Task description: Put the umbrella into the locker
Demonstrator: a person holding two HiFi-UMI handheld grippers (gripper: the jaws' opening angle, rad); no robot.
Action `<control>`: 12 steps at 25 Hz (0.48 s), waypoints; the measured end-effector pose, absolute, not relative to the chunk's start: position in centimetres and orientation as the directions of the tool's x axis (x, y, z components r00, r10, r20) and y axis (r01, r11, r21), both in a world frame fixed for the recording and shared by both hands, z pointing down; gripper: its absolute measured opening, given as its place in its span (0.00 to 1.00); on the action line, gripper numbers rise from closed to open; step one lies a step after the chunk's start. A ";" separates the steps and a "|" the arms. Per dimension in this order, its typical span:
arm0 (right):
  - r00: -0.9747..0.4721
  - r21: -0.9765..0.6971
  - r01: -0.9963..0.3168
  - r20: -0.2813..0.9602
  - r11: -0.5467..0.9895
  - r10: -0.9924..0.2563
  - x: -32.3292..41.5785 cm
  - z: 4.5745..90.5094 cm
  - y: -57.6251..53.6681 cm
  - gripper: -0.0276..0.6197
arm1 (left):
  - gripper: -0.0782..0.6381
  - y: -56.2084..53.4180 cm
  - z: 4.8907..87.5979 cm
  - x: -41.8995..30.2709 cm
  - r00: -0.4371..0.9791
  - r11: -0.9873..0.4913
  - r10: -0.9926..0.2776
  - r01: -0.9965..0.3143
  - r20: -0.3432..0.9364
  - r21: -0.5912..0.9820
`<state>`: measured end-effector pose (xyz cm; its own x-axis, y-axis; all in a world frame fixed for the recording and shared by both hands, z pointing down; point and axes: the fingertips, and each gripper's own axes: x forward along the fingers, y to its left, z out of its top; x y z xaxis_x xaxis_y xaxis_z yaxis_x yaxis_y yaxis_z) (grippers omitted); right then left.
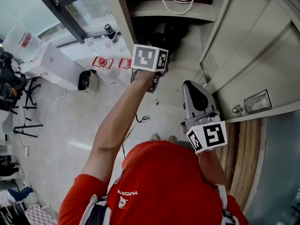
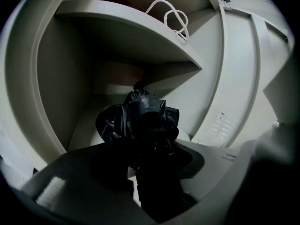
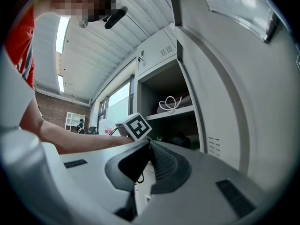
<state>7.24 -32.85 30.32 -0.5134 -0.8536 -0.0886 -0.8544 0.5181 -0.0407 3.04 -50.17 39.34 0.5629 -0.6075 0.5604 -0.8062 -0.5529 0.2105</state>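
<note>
Nearest, the right gripper (image 3: 150, 146) hangs idle beside the locker door (image 1: 243, 55), jaws pressed together on nothing. Ahead, the left gripper (image 2: 151, 165) pinches the black umbrella (image 2: 140, 118), whose bundled canopy pokes into the locker (image 2: 51, 78) beneath the shelf (image 2: 126, 36). Best play, I'd say: push in deeper, settle it on the compartment floor clear of the door edge, then let go.

Umbrella (image 2: 140, 118) base lost (too dark).
</note>
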 end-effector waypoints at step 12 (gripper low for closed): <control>-0.528 -0.057 -0.844 -0.078 0.533 -0.845 7.2 30.9 -33.3 0.05 | 0.40 -52.2 39.9 3.6 0.523 -0.555 -0.616 -0.819 0.589 0.147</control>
<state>7.22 -33.33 30.91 -0.5284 -0.8454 -0.0777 -0.8443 0.5329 -0.0569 3.57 -52.18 39.92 0.5234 -0.6162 0.5885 -0.8186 -0.5553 0.1466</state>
